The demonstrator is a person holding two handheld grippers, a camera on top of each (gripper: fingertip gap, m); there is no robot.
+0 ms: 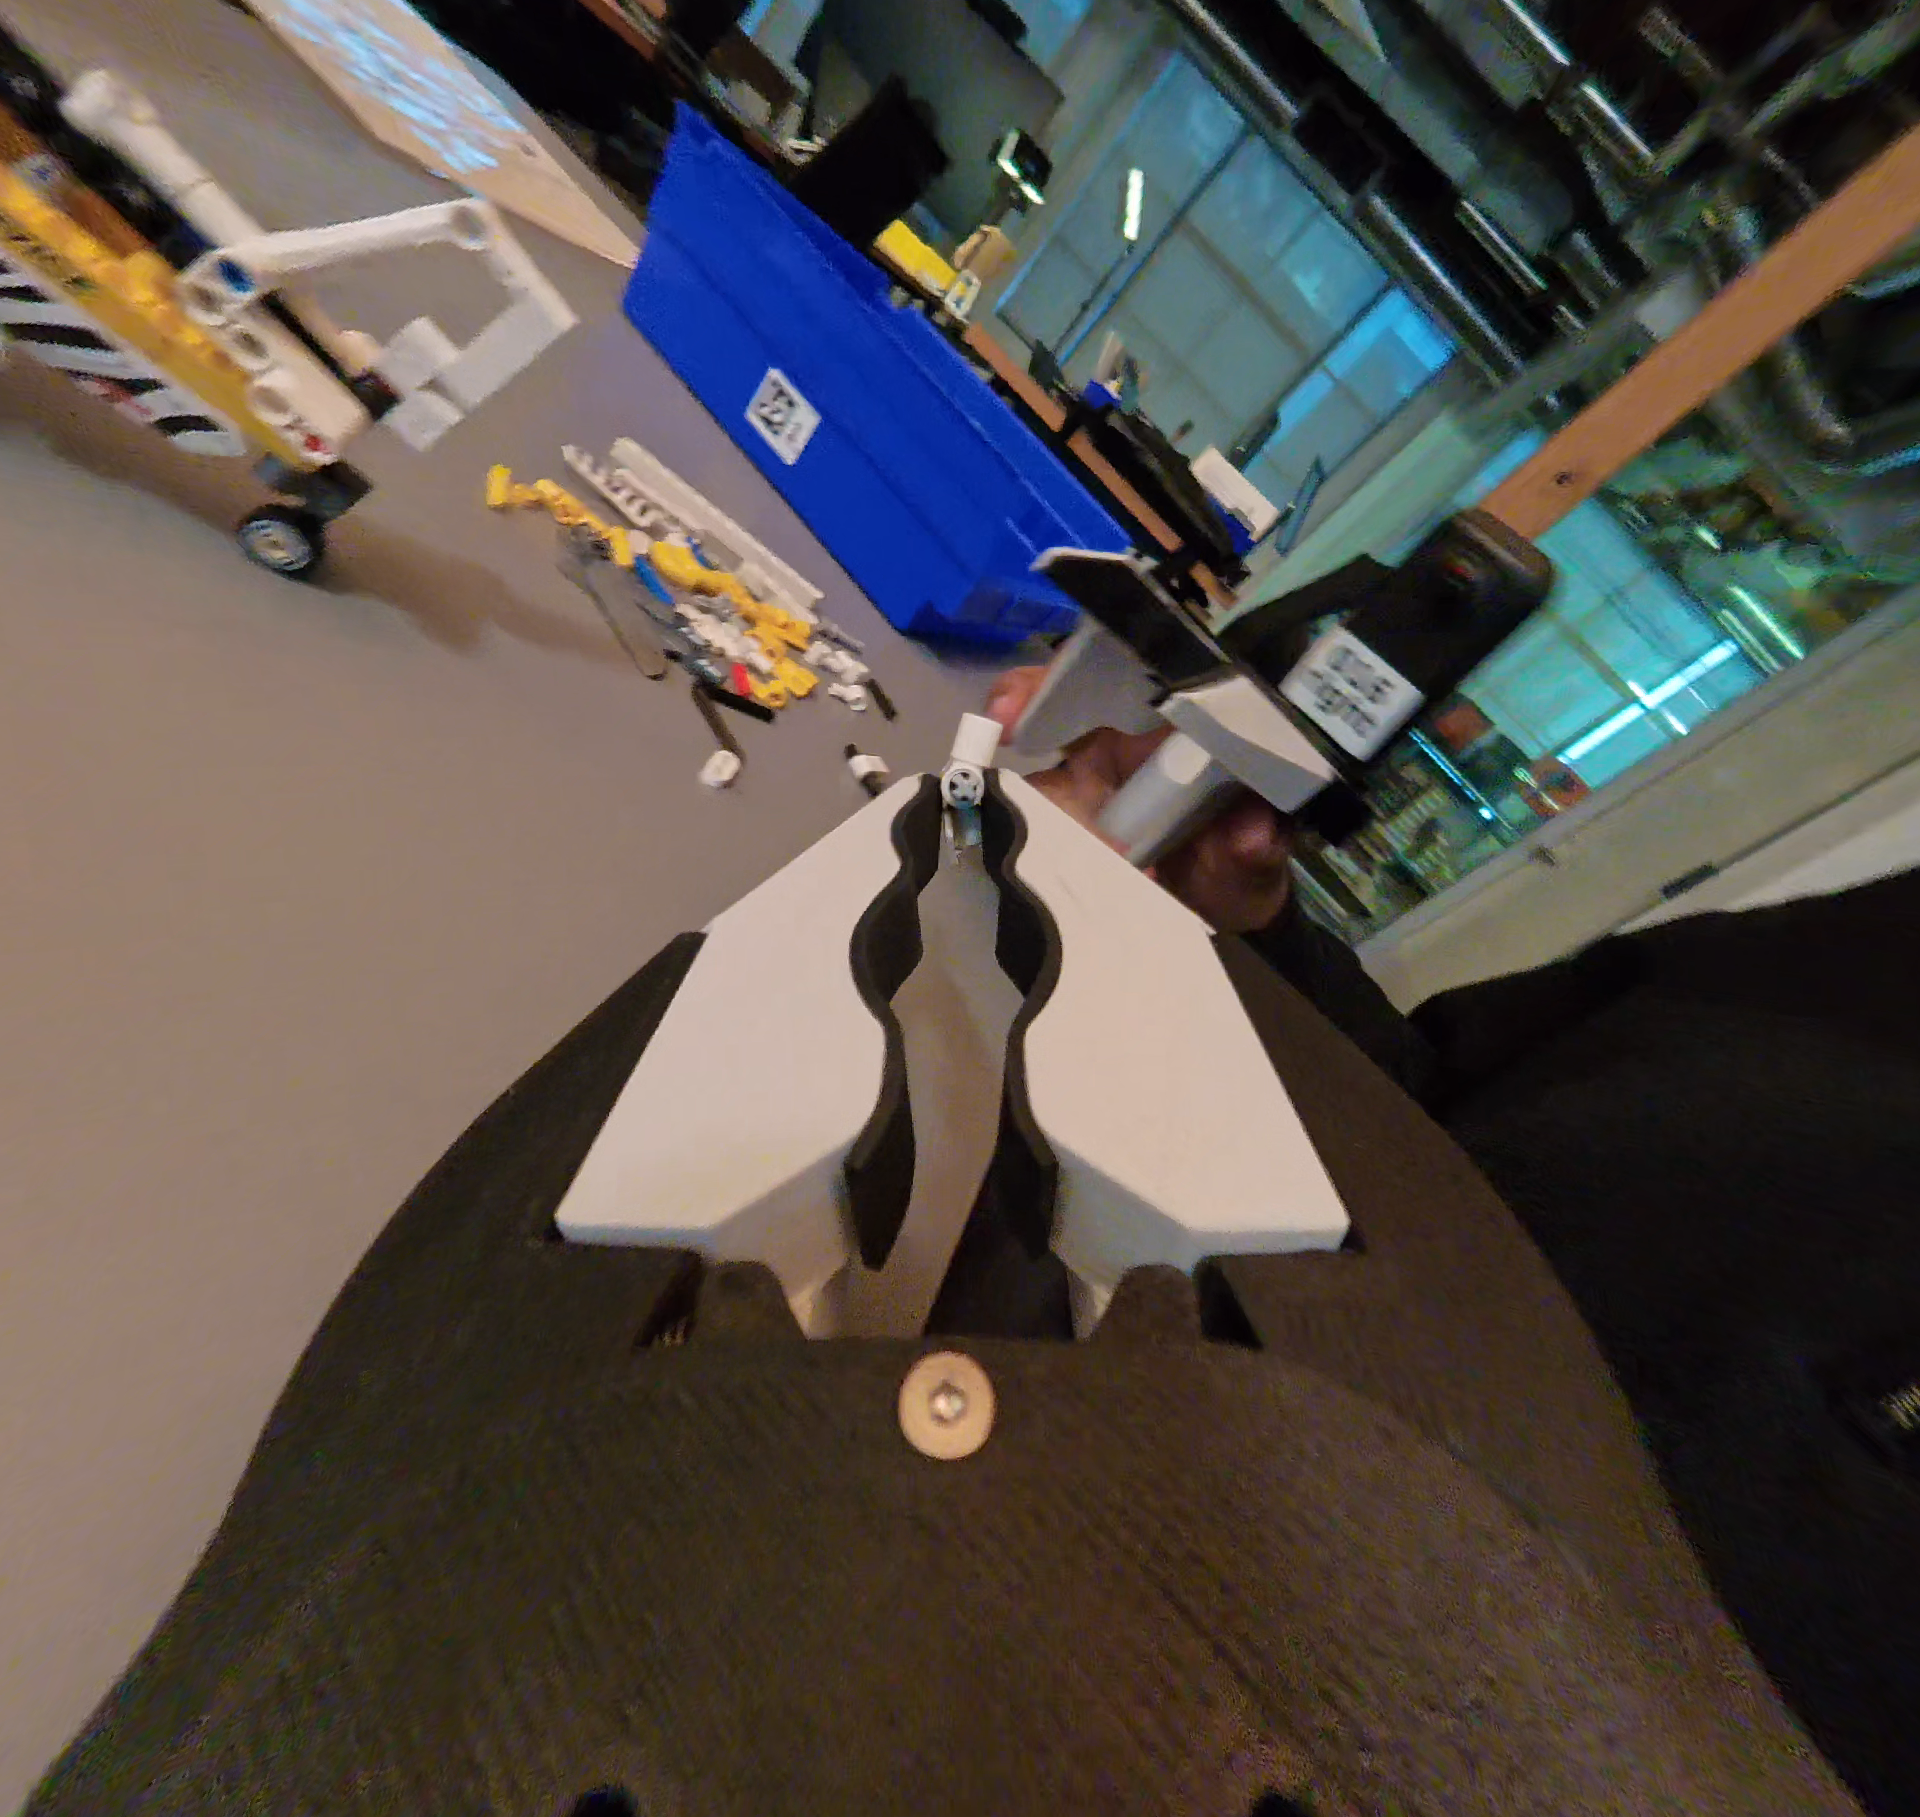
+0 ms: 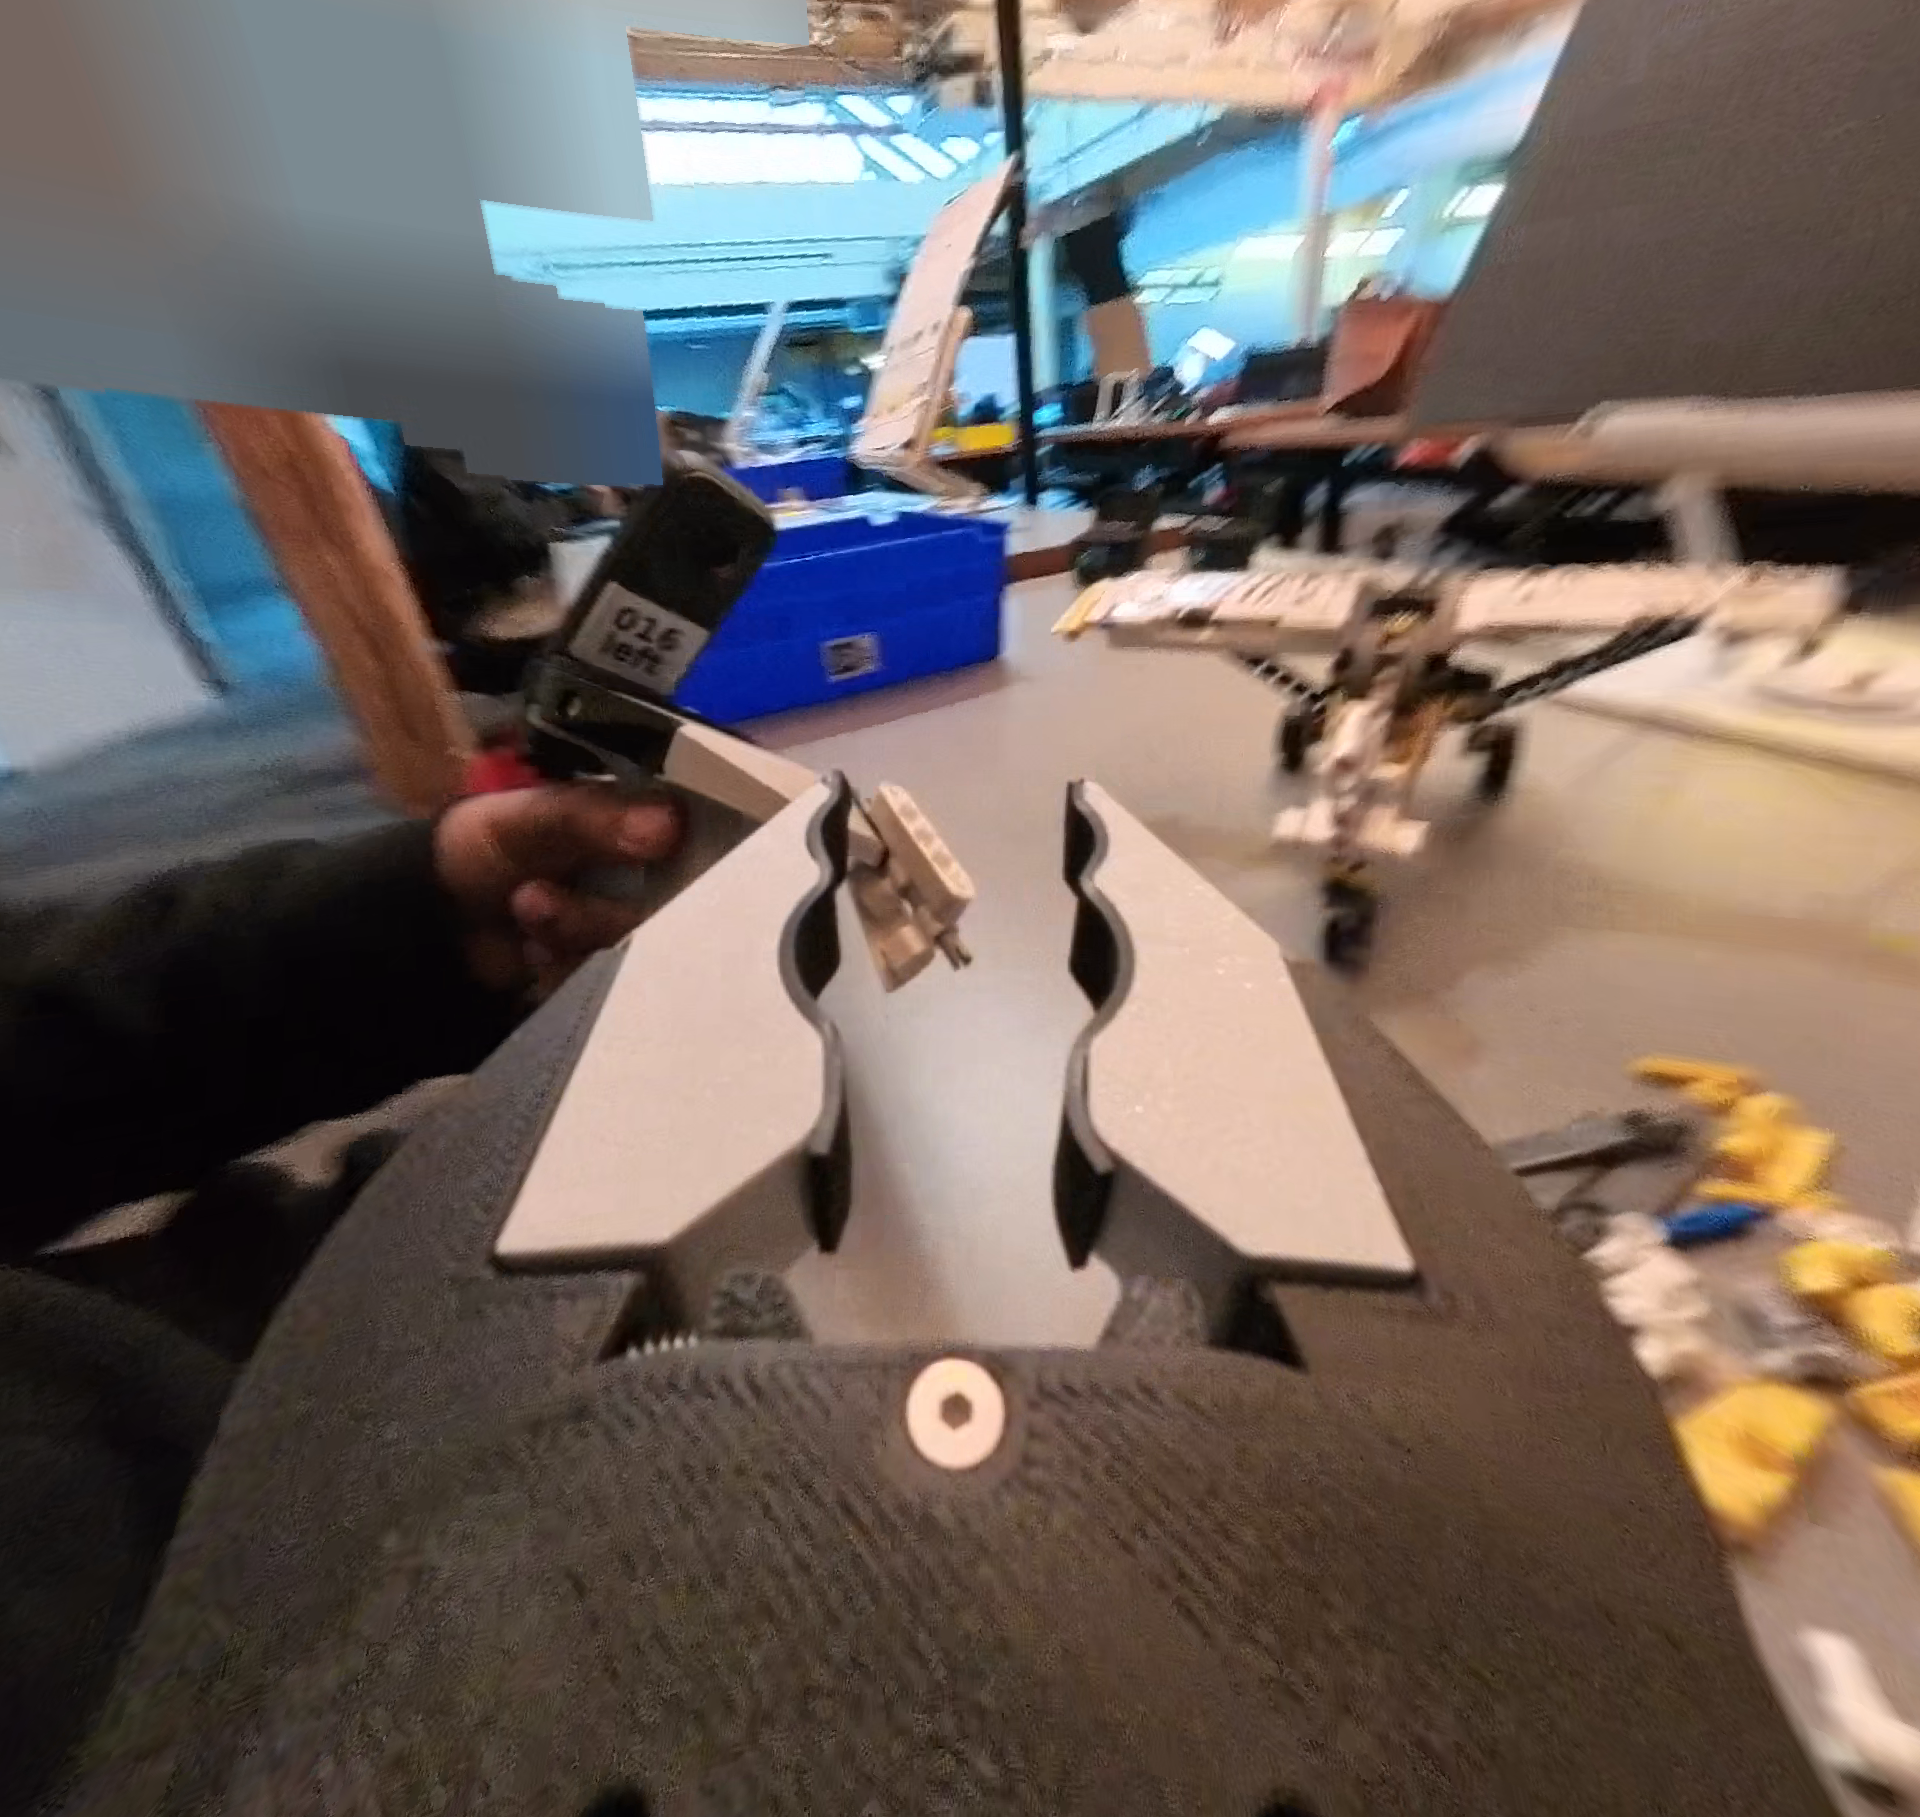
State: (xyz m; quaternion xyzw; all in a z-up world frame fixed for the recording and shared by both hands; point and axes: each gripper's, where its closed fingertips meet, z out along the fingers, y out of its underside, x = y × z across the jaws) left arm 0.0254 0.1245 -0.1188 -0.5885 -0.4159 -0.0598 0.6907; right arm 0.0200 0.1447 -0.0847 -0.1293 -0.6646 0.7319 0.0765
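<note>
My left gripper point(image 1: 966, 793) is shut on a small white and grey toy-brick assembly point(image 1: 964, 785) and holds it above the grey table point(image 1: 312, 884). A white cylinder point(image 1: 978, 734) sticks out past the tips. In the right wrist view the same assembly point(image 2: 914, 894) hangs from the left gripper's finger point(image 2: 727, 768). It lies between the fingers of my right gripper point(image 2: 956, 832), close to the left pad. My right gripper is open and the right pad is well clear of the assembly. The right gripper's fingers point(image 1: 1081, 692) show just beyond the piece in the left wrist view.
A blue bin point(image 1: 852, 396) point(image 2: 862, 614) stands at the table's far side. A white, yellow and black toy model on wheels point(image 1: 208, 313) point(image 2: 1371, 697) stands on the table. A pile of loose yellow, white and black pieces point(image 1: 717, 604) point(image 2: 1766, 1300) lies nearby. A hand point(image 2: 551, 853) grips the left gripper's handle. Some 4 centimetres of space lies between my two pairs of fingers.
</note>
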